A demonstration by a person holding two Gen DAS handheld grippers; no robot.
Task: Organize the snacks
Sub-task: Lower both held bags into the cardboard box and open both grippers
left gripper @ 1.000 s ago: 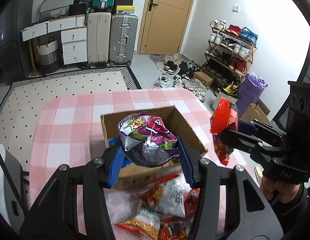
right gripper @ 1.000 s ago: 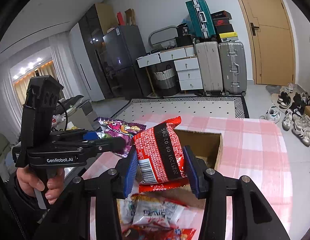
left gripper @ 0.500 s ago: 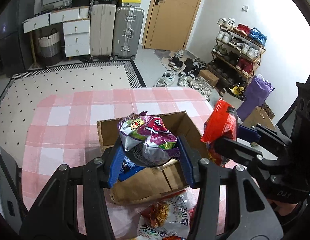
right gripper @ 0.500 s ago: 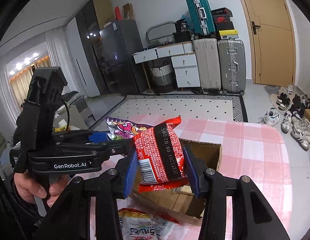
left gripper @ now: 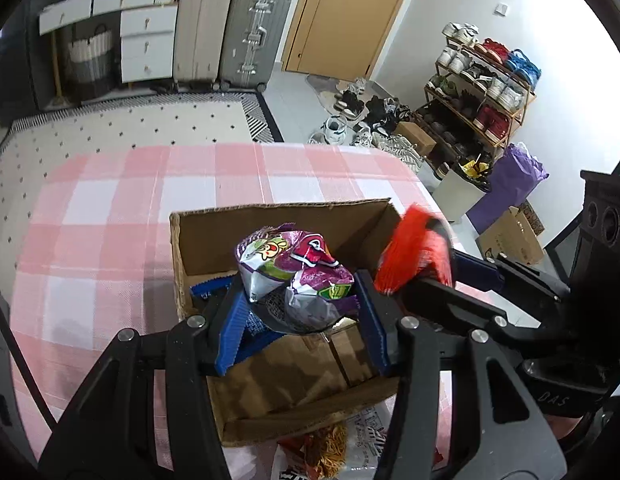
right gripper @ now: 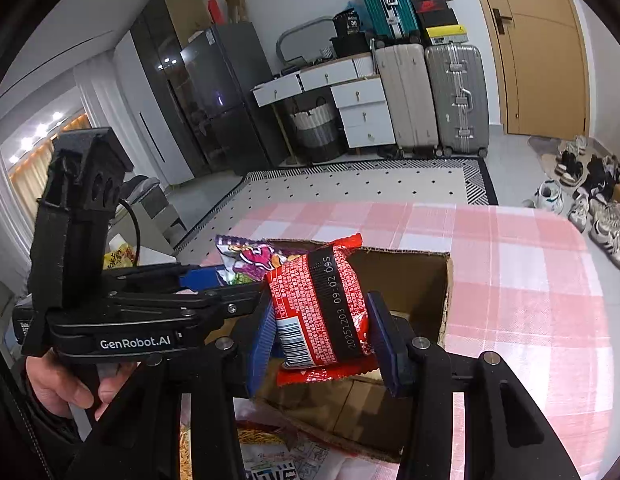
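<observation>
Both grippers are loaded and hanging over the cardboard box (left gripper: 278, 224), which sits open on the pink checked tablecloth (left gripper: 110, 208). The left gripper (left gripper: 300, 300) has its blue jaws pinched on a crumpled purple snack bag (left gripper: 294, 268), held above the near half of the box, where a blue packet (left gripper: 208, 286) already lies against the left wall. The right gripper (right gripper: 322, 332) is clamped on a red snack packet (right gripper: 322, 304), standing upright with its long axis vertical, over the box's right wall. Seen from the left wrist, that red packet (left gripper: 414, 256) is just beside the rim rather than clearly inside it. I'd judge the purple bag the better placed: the open cavity lies straight below it. More packets (left gripper: 342, 452) wait on the cloth just in front of the box.
</observation>
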